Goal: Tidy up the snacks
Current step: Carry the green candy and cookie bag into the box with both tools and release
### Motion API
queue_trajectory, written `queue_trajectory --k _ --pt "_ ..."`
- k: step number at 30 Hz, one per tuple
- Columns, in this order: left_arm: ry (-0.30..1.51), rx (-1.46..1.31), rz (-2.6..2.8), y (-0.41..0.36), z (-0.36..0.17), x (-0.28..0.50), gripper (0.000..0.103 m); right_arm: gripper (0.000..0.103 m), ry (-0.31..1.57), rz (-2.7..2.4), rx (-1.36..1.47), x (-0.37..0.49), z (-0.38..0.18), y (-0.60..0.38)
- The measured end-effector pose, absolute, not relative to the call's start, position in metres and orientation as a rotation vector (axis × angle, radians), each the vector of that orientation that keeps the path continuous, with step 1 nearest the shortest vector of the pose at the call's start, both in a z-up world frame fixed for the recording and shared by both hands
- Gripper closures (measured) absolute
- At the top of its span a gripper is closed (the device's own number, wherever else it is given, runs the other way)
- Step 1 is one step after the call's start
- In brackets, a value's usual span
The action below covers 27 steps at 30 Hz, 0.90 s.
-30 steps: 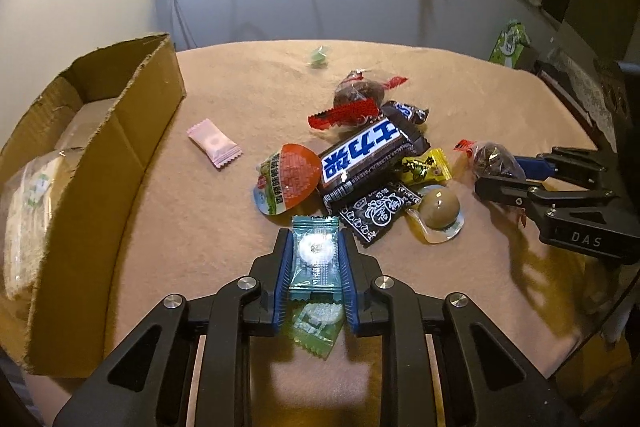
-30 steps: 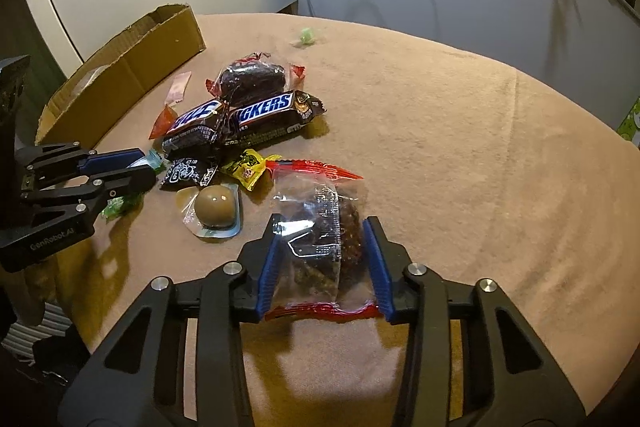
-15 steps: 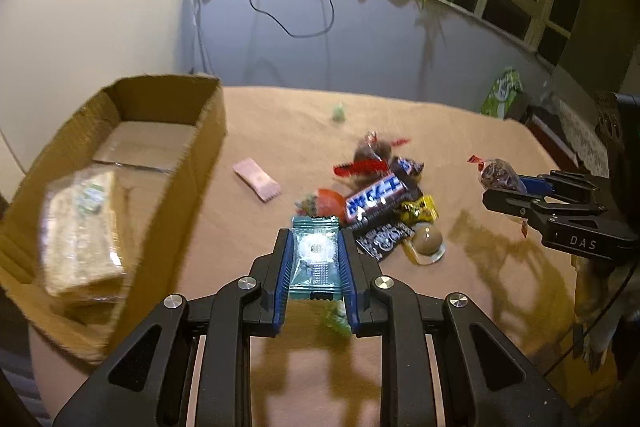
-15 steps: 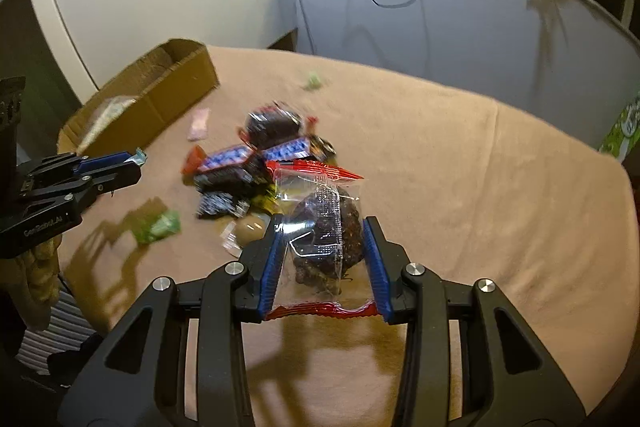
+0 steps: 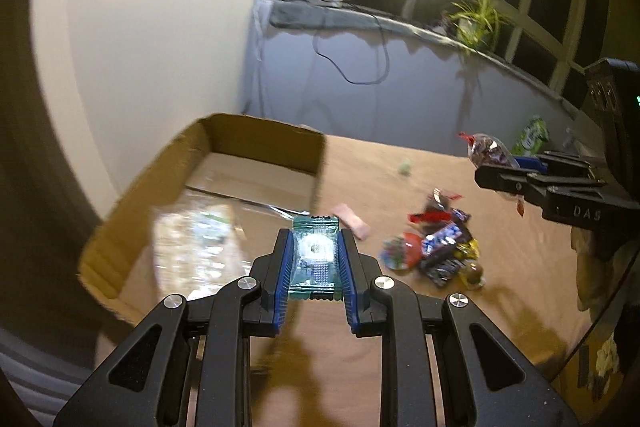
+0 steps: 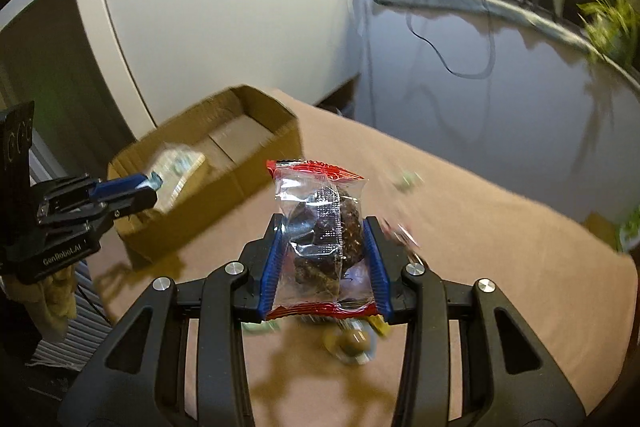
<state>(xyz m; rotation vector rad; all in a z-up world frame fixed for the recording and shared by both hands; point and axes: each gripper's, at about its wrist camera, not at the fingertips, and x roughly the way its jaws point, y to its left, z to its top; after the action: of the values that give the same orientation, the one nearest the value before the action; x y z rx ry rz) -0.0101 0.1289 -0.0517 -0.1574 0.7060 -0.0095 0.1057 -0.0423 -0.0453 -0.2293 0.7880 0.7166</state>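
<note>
both claws are carrying snacks toward the cardboard box (image 5: 256, 167), so the step in hand is the drop-off. to do it well, each wrapper should be brought fully past the box's near wall and over bare floor inside before the pads let go, low enough that a light packet does not flutter out or catch on the rim. the two claws should not crowd the same spot; the left one looks closer to the opening and would sensibly go first.

the left claw (image 5: 315, 259) is clenched on a small teal candy packet (image 5: 315, 255), held flat between the blue pads with its crimped ends poking out front and back. it hangs above the box's near right corner, over the wall rather than clearly inside. a clear bag of something pale (image 5: 196, 243) already lies in the box, blurred.

the right claw (image 6: 325, 259) is grasping a clear red-edged packet (image 6: 320, 227) with a dark lump inside, standing up between the pads. the box sits ahead and to the left of it, well apart, above the tan surface (image 6: 500, 247).

the remaining snack pile (image 5: 432, 247) lies on the surface right of the box.
</note>
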Motion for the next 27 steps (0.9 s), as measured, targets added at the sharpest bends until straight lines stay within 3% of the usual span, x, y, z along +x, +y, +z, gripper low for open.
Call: queue_trajectory --k 11,27 --pt "0.693 -0.18 0.056 0.17 -0.054 -0.006 0.082 0.063 0.789 0.833 -0.28 0.131 -0.042 0.051" --pt "0.726 -0.203 0.08 0.192 -0.073 0.016 0.082 0.063 0.877 0.893 -0.331 0.167 -0.086 0.124"
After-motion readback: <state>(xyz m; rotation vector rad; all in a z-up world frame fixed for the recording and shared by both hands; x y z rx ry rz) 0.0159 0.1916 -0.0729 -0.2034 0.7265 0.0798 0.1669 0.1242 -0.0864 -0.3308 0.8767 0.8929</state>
